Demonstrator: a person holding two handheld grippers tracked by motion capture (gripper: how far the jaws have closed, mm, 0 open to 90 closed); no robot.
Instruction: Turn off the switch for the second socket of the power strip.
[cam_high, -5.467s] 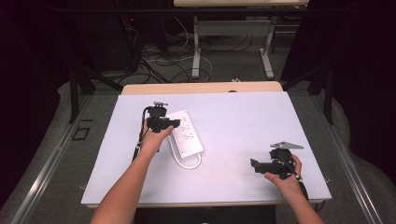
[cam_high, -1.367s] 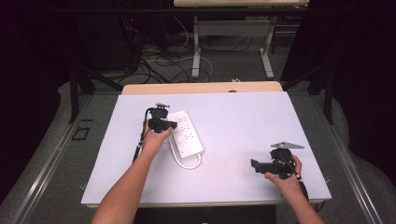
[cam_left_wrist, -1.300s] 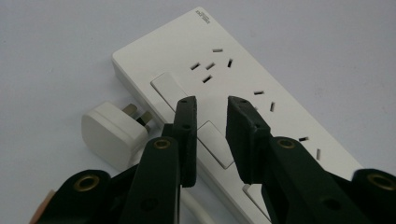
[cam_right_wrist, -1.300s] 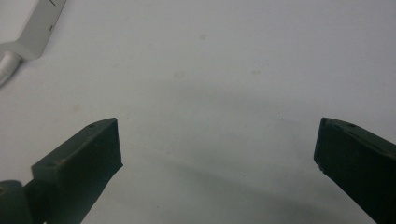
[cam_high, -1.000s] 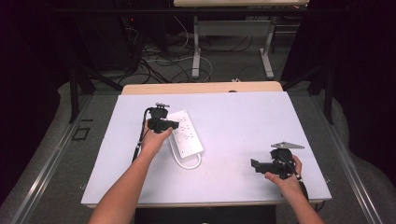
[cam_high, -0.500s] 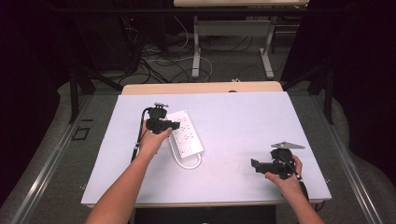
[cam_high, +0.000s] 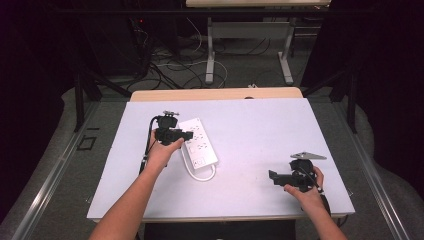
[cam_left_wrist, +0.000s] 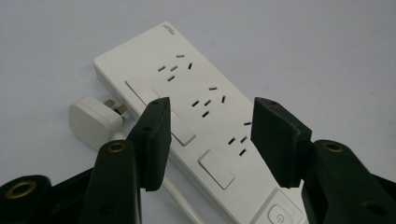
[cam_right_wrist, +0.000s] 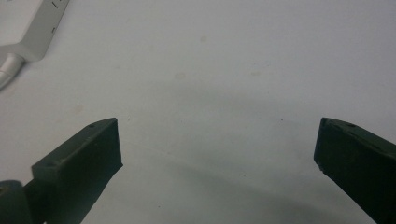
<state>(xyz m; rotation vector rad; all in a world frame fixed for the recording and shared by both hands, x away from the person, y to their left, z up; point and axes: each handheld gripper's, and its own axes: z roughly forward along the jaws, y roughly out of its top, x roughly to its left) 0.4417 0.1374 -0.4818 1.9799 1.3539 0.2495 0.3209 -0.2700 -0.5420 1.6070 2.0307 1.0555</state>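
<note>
Currently the left gripper (cam_left_wrist: 208, 135) sits over the white power strip (cam_high: 199, 142) on the left half of the white table (cam_high: 260, 130). Jaws have just been opening and now stand partway apart; in the left gripper view the strip's socket face and rocker switches show between them, pads not pressing on it. No grip.

Strip lies at a slant, long axis running far-left to near-right. Its round power button (cam_left_wrist: 279, 217) is at the end closest to the gripper. White plug (cam_left_wrist: 91, 120) lies just beside the strip's long edge, pins up against the strip's side. White cord (cam_high: 200, 173) loops off the strip's near end and curls back alongside it, close to the left jaw, so it crowds that side.

Right gripper (cam_high: 287, 178) hangs over the near-right of the table, well apart from the strip. Jaws spread wide, nothing between them but bare tabletop; the right gripper view catches one corner of the strip at its top left.

Beyond the far edge: a wooden table edge (cam_high: 215, 94), metal desk legs (cam_high: 210, 55), loose cables (cam_high: 170, 65) on the floor. None of that is near the work.
</note>
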